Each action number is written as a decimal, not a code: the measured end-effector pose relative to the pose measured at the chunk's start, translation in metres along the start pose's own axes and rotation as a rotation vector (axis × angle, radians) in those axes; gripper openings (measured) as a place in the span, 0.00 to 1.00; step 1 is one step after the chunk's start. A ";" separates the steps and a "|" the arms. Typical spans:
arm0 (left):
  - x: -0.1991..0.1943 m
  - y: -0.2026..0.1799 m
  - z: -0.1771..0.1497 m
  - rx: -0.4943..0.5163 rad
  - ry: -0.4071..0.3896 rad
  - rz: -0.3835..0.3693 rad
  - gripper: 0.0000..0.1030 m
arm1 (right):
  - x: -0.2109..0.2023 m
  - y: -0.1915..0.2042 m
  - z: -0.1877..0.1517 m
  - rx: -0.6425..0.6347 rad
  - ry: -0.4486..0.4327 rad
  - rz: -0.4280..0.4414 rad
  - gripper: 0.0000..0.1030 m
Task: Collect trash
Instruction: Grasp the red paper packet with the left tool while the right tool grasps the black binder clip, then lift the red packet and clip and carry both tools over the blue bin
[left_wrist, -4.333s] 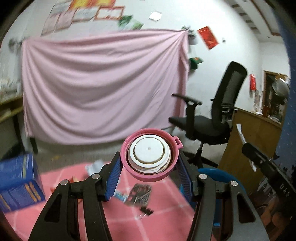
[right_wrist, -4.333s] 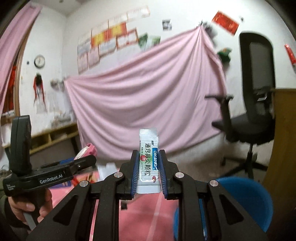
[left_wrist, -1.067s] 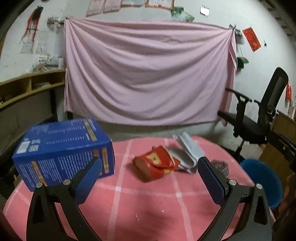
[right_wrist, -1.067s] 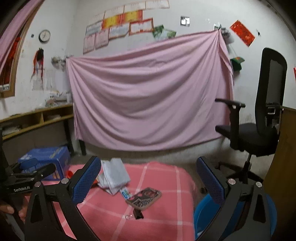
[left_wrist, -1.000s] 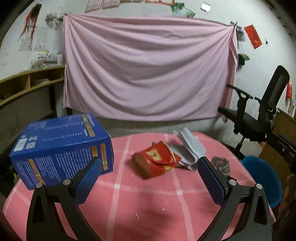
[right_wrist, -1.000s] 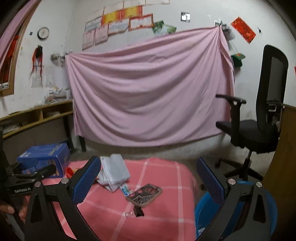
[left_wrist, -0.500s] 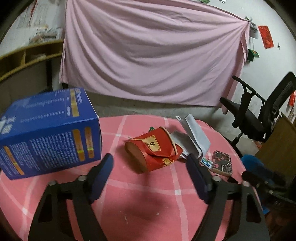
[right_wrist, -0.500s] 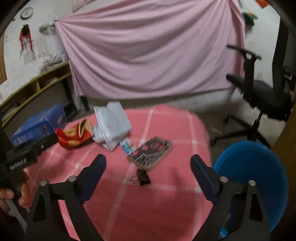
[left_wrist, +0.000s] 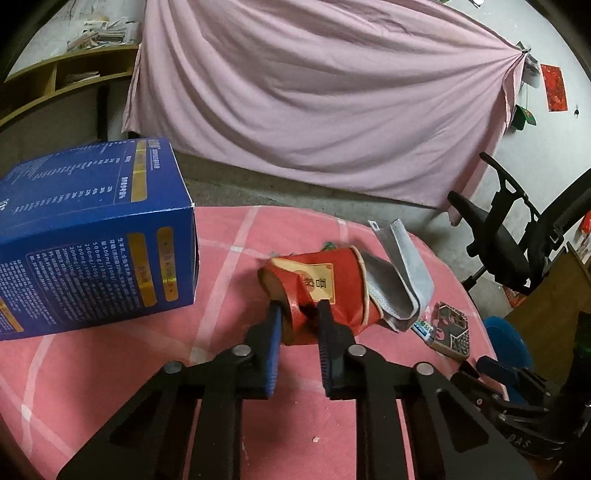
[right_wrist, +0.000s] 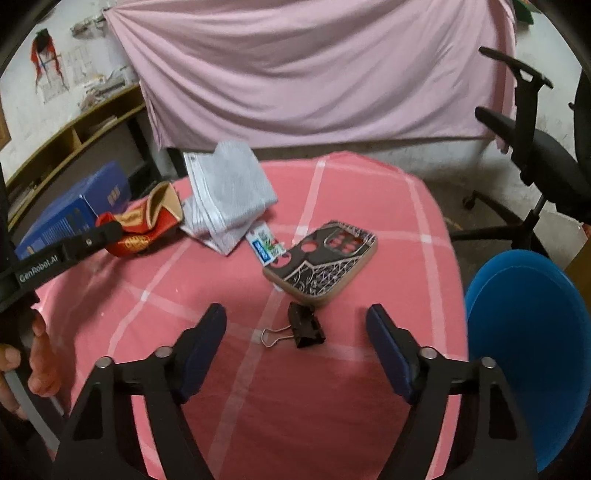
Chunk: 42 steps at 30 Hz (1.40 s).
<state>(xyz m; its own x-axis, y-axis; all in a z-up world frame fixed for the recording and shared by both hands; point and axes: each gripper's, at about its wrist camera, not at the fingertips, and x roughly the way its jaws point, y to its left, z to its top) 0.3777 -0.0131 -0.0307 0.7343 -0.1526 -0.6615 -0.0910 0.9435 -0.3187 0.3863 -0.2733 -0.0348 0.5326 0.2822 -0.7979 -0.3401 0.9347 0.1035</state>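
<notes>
A crushed red paper cup (left_wrist: 321, 288) lies on its side on the pink checked tablecloth (left_wrist: 110, 369). My left gripper (left_wrist: 298, 325) is closed on the cup's near rim, one finger on each side. The cup also shows in the right wrist view (right_wrist: 147, 221), with the left gripper's finger (right_wrist: 74, 247) on it. My right gripper (right_wrist: 295, 328) is open and empty, low over the table around a black binder clip (right_wrist: 306, 326). A blue trash bin (right_wrist: 528, 350) stands beside the table on the right.
A blue box (left_wrist: 85, 236) stands at the table's left. A grey folded cloth (right_wrist: 225, 195), a small blue-and-white sachet (right_wrist: 264, 247) and a patterned phone case (right_wrist: 321, 266) lie mid-table. An office chair (right_wrist: 535, 147) stands behind the bin.
Both grippers have dropped toward the table. My left gripper has moved in and closed on the red cup. My right gripper has narrowed a little and now frames the binder clip.
</notes>
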 end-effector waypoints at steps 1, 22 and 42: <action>0.000 0.000 0.000 -0.001 0.001 0.003 0.12 | 0.000 0.000 0.000 0.001 0.004 -0.001 0.65; -0.054 -0.021 -0.023 0.094 -0.166 0.059 0.09 | -0.039 0.001 -0.006 -0.012 -0.160 0.105 0.33; -0.125 -0.132 -0.044 0.369 -0.521 -0.098 0.09 | -0.171 -0.030 -0.024 0.030 -0.793 0.025 0.33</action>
<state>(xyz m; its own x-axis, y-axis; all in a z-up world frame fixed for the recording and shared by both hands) 0.2677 -0.1315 0.0643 0.9663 -0.1677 -0.1951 0.1621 0.9858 -0.0446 0.2867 -0.3546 0.0839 0.9222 0.3625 -0.1349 -0.3442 0.9282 0.1413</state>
